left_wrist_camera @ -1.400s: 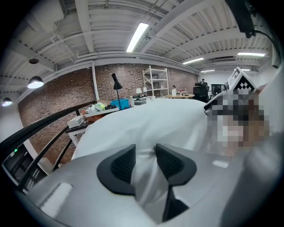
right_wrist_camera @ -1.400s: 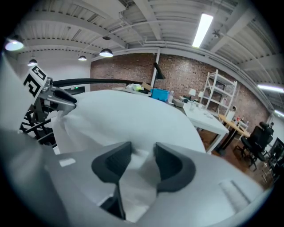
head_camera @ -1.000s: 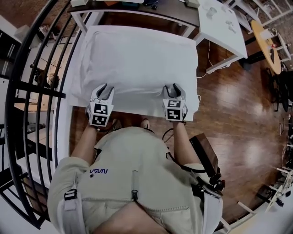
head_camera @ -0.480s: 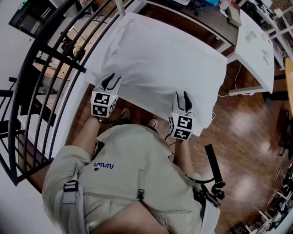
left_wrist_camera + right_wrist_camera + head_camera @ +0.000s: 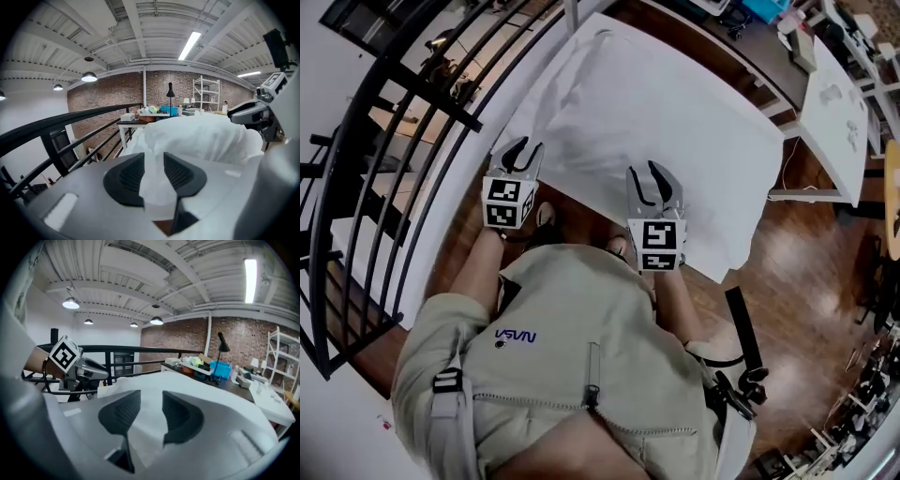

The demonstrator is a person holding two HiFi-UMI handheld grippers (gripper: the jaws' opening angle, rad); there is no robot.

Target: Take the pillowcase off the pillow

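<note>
A white pillow in its pillowcase [image 5: 656, 103] lies on a white table, slanting across the head view. My left gripper [image 5: 517, 148] is at the pillow's near left corner, and in the left gripper view [image 5: 153, 159] a fold of the pillowcase [image 5: 201, 140] is pinched between its pads. My right gripper [image 5: 654, 175] is at the near edge further right. Its jaws have just been closing. In the right gripper view [image 5: 151, 404] white pillowcase cloth [image 5: 201, 390] fills the gap between them. Each gripper shows in the other's view: the right [image 5: 253, 112] and the left [image 5: 86, 369].
A black metal railing [image 5: 412, 141] runs close along the left. A second white table [image 5: 834, 103] stands at the upper right over wooden floor [image 5: 816, 272]. A desk with a lamp and boxes [image 5: 211, 366] stands beyond the pillow. A black object [image 5: 741, 323] is by my right leg.
Both grippers have shifted with the near edge of the pillowcase, the right one further. The pillow now lies askew in the head view instead of square.
</note>
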